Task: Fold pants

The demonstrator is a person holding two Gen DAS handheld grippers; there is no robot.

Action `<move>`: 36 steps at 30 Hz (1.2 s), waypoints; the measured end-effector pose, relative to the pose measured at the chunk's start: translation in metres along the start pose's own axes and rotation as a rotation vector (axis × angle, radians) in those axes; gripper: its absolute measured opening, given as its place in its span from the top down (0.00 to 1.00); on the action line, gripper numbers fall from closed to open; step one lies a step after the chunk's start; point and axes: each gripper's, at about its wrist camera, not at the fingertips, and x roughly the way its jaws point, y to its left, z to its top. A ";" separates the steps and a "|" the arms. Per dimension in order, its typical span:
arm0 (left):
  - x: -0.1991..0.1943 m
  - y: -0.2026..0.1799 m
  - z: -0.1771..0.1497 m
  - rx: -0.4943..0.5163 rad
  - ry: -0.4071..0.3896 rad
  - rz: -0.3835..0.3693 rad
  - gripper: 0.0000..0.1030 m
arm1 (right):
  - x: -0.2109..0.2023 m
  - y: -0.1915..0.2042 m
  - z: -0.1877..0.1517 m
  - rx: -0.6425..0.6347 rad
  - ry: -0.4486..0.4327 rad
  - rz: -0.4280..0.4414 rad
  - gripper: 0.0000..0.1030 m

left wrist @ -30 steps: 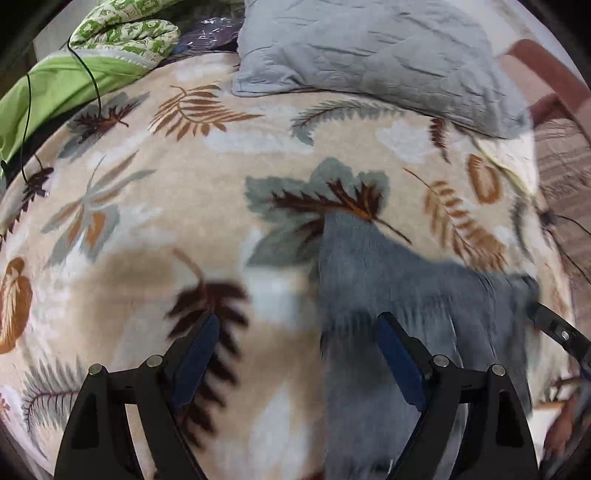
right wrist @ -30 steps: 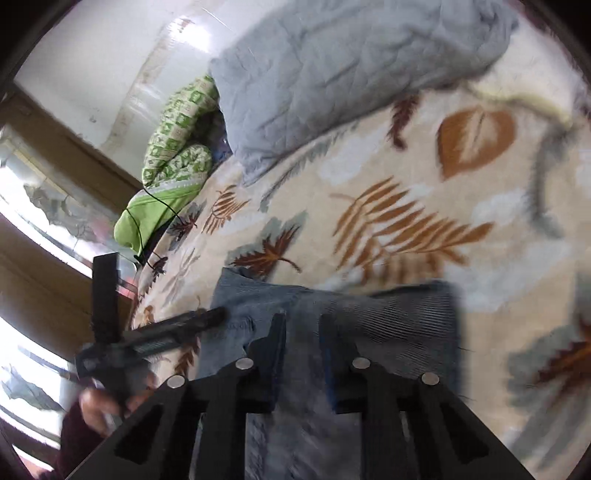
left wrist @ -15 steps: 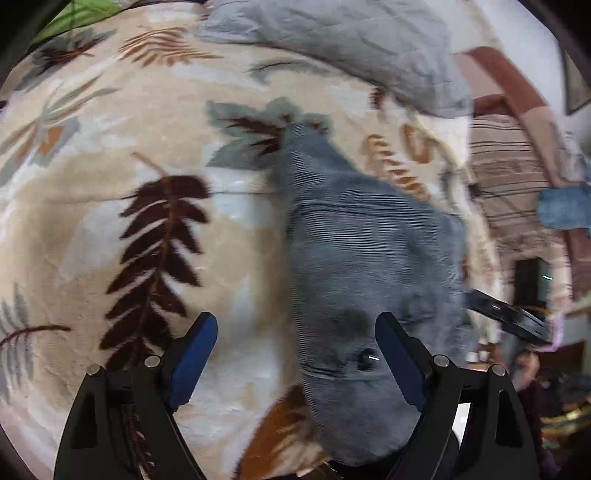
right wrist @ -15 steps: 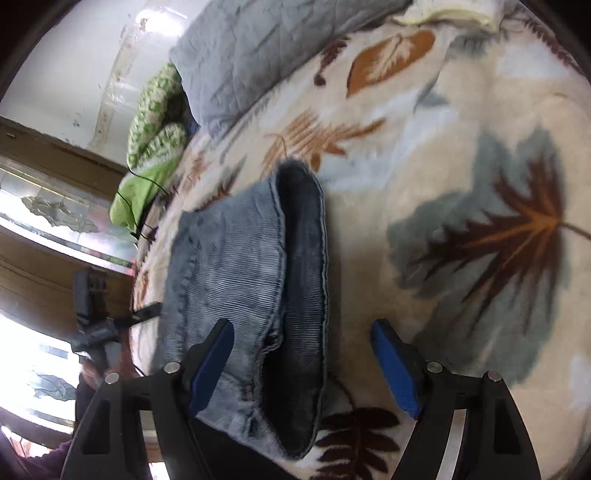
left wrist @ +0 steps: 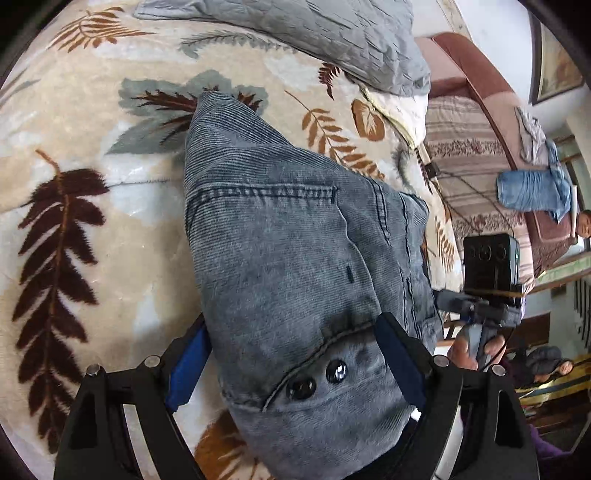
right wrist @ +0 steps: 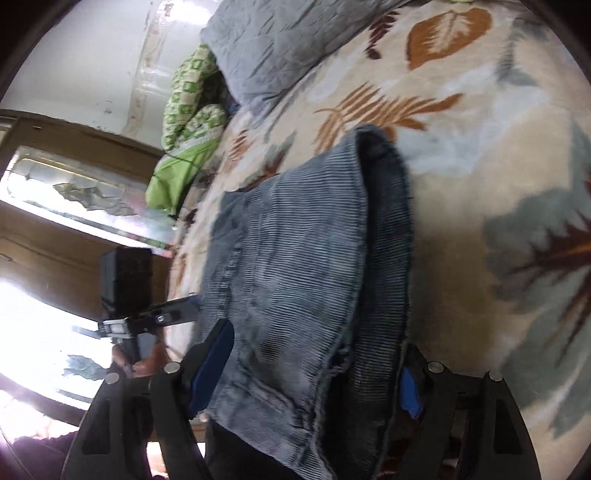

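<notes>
Folded grey-blue corduroy pants lie on a leaf-patterned blanket. In the left wrist view my left gripper is open, its blue-padded fingers either side of the waistband end with two dark buttons. In the right wrist view the pants show their folded leg end, and my right gripper is open with fingers straddling that end. Neither gripper holds the cloth. The right gripper also shows in the left wrist view, and the left gripper in the right wrist view.
A grey quilted pillow lies at the head of the bed. A green patterned bedding bundle sits beside it. A striped sofa with blue clothes stands past the bed's right edge.
The right gripper opened from shut and let the pants go. Both grippers drew closer over the folded pants, which now fill the space between their fingers.
</notes>
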 end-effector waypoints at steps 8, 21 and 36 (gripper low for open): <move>0.000 0.006 0.002 -0.025 -0.058 -0.051 0.23 | 0.007 -0.004 -0.006 0.026 -0.052 0.052 0.38; -0.032 -0.019 0.015 0.053 -0.145 0.007 0.68 | -0.001 0.043 -0.002 -0.128 -0.113 -0.084 0.64; -0.049 0.020 0.078 -0.020 -0.181 0.180 0.68 | 0.052 0.063 0.083 -0.178 -0.130 -0.115 0.64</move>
